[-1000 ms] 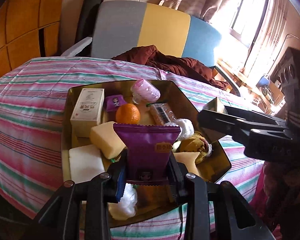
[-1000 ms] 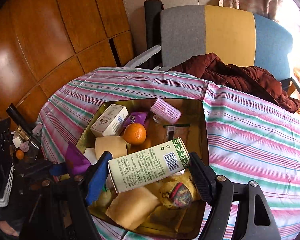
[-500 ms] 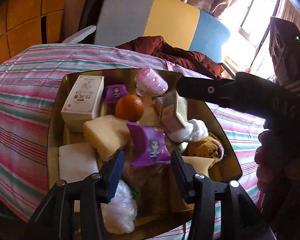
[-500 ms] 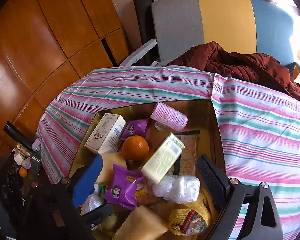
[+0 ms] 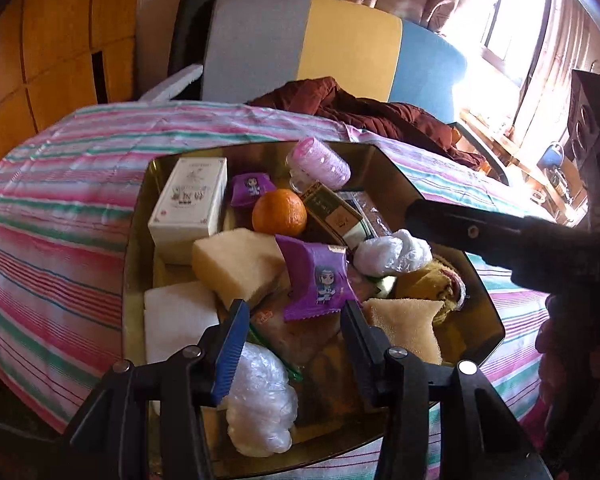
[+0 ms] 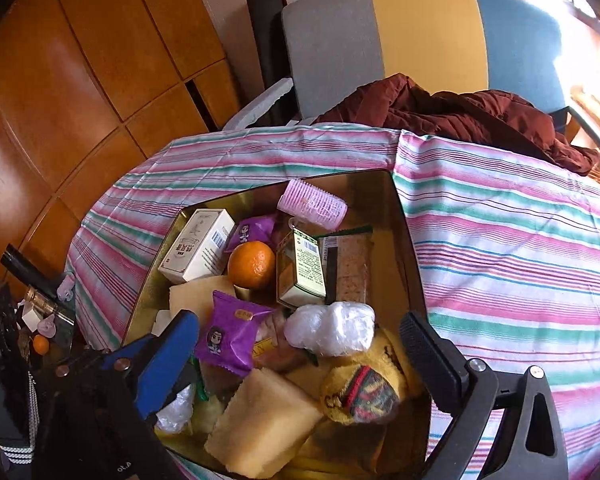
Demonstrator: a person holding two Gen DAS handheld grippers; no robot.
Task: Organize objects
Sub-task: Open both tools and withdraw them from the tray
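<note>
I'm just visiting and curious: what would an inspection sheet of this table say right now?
Surface: striped tablecloth over a table, a gold tray on it.
Job's things: in the tray, an orange, white box, green box, two purple snack packets, pink curler, sponges, bagged white wads.
Clutter: red jacket at the table's far edge.
Tongs: left tongs and right tongs both open, holding nothing, over the tray's near end.
Cables: nothing seen.
Surroundings: grey-yellow-blue chair, wooden wall panels, curtained window.
</note>
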